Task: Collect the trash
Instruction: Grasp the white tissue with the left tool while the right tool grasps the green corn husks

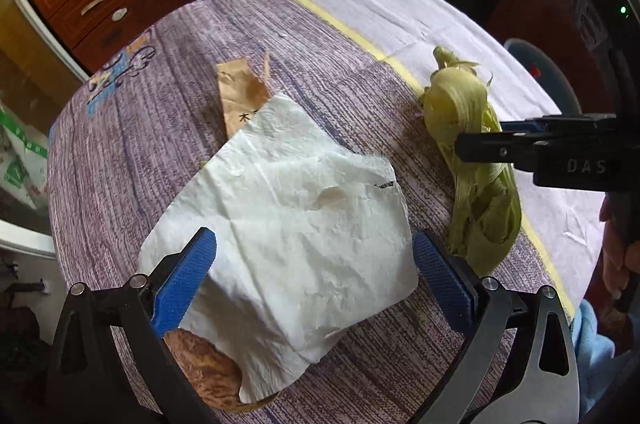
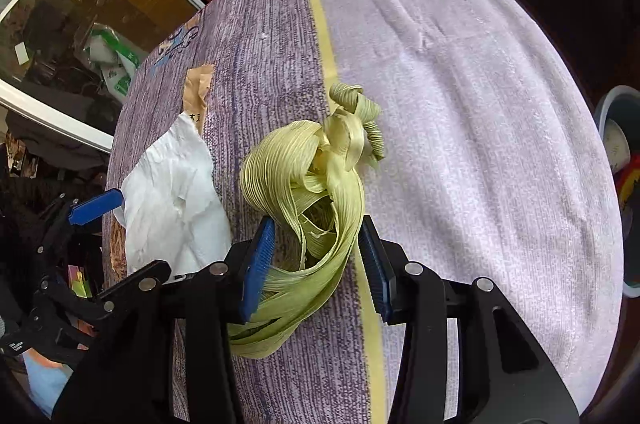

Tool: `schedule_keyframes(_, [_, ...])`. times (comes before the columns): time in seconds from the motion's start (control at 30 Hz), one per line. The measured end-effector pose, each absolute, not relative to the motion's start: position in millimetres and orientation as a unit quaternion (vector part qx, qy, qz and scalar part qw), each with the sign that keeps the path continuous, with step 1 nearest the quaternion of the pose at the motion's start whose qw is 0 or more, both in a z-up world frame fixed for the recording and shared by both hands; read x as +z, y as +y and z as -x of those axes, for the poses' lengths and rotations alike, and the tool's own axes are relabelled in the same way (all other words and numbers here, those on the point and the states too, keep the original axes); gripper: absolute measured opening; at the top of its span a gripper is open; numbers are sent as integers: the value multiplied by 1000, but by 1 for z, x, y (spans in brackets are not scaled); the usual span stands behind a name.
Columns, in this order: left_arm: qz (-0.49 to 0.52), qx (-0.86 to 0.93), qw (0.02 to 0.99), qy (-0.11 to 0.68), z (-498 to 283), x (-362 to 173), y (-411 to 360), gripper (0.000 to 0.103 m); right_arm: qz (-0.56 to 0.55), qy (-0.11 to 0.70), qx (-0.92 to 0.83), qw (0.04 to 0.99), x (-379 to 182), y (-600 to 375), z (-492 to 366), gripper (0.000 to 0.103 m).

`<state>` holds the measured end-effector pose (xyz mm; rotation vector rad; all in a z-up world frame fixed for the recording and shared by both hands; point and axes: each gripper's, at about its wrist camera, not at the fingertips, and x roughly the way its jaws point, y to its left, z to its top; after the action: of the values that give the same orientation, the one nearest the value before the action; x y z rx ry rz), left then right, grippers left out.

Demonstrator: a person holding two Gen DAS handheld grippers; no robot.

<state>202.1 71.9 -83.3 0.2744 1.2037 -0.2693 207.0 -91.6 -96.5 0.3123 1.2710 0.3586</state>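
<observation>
The right gripper (image 2: 316, 264), jaws parted, is straddling the corn husk (image 2: 308, 191), its length running away from it; the left gripper (image 1: 314, 280), spread wide, is bracketing the white napkin (image 1: 288, 207).

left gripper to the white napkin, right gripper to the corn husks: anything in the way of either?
Nothing visible. The left gripper is open with the white napkin already between its fingers. The right gripper is open astride the corn husks, with no other thing between them. The brown paper scrap lies beyond the napkin, out of both paths.
</observation>
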Motion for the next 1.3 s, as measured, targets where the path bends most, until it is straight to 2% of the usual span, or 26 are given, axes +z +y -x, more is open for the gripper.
schedule_keyframes(0.2, [-157, -125, 795, 573, -211, -103, 64, 99, -151, 594, 170, 772, -105, -101, -204, 41])
schedule_keyframes(0.33, [-143, -133, 792, 578, -209, -105, 72, 77, -152, 591, 175, 773, -104, -103, -203, 42])
schedule_keyframes(0.4, [-145, -135, 791, 578, -205, -104, 74, 71, -154, 590, 178, 773, -104, -103, -204, 42])
schedule_keyframes(0.5, [-142, -131, 793, 577, -203, -101, 77, 53, -156, 588, 178, 773, -104, -102, -205, 42])
schedule_keyframes(0.57, [-122, -144, 792, 581, -201, -98, 78, 31, -156, 587, 178, 774, -104, -103, -203, 43])
schedule_keyframes(0.7, [-118, -145, 800, 571, -194, -85, 73, 18, -159, 587, 178, 774, -104, -103, -202, 43])
schedule_keyframes(0.73, [-116, -146, 802, 568, -191, -81, 73, 11, -160, 588, 178, 773, -104, -103, -201, 43])
schedule_keyframes(0.77, [-114, -146, 805, 564, -189, -77, 73, 9, -161, 588, 177, 773, -104, -103, -200, 42])
schedule_keyframes(0.87, [-106, -147, 813, 554, -182, -63, 76, 9, -160, 586, 174, 775, -103, -106, -196, 28])
schedule_keyframes(0.93, [-98, -144, 818, 549, -179, -55, 79, 8, -165, 582, 174, 777, -100, -109, -194, 23])
schedule_keyframes(1.3, [-63, -132, 858, 493, -163, 10, 83, 6, -193, 545, 162, 799, -72, -149, -175, 22])
